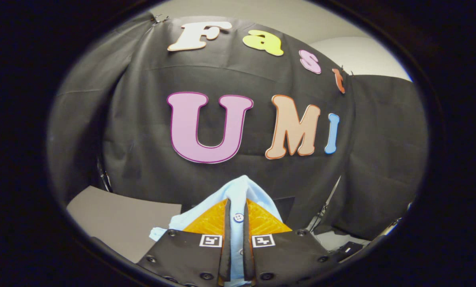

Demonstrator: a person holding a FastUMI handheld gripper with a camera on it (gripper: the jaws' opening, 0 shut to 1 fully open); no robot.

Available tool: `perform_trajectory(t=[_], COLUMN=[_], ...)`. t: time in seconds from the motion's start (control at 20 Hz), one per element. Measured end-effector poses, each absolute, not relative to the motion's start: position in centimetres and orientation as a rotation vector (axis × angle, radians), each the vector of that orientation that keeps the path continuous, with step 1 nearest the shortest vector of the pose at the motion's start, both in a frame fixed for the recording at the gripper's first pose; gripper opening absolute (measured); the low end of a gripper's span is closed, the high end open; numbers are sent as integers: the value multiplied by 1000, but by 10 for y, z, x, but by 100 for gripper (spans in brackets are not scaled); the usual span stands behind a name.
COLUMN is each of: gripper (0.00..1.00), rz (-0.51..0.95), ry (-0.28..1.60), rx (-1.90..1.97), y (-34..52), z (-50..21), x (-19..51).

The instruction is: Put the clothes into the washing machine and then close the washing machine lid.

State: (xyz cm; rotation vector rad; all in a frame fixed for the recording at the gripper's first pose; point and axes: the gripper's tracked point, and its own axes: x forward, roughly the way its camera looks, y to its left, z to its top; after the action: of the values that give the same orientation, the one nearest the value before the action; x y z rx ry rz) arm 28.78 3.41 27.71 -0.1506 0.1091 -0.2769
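Gripper: at the bottom centre of the frame, fingers drawn close together and pinching a fold of cloth between them; both fingers press on the cloth.
Finger surfaces: the inner faces carry a ribbed, diamond-pattern texture; each finger bears a small square black-and-white marker near its base.
Shirt: light blue, soft woven fabric, held between the fingers in the lower centre of the frame. A rounded bunch of it rises just above the fingertips, and a narrow strip runs down the gap between the fingers.
Button: small, round, pale, with visible holes, sewn on the strip of shirt lying between the fingers.
Shirt, loose part: a further fold spills out to the lower left of the fingers, with a small pale corner at its end, hanging over the grey surface.
Grey surface: flat, matte, smooth board in the lower left of the frame, beyond and beside the gripper.
Booth wall: black cloth, draped with creases and seams, filling the middle of the frame behind the shirt.
Room wall: pale and plain, upper right of the frame above the cloth.
Washing machine: cannot be made out from this angle.
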Motion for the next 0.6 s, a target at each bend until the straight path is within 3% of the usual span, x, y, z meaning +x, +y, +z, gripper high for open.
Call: perform_trajectory(t=[0.55, 0.6], gripper=[13, 25], rz=[-265, -259], ry=[310, 333], rx=[-146, -139], y=[-22, -24], z=[149, 138], x=[332, 336])
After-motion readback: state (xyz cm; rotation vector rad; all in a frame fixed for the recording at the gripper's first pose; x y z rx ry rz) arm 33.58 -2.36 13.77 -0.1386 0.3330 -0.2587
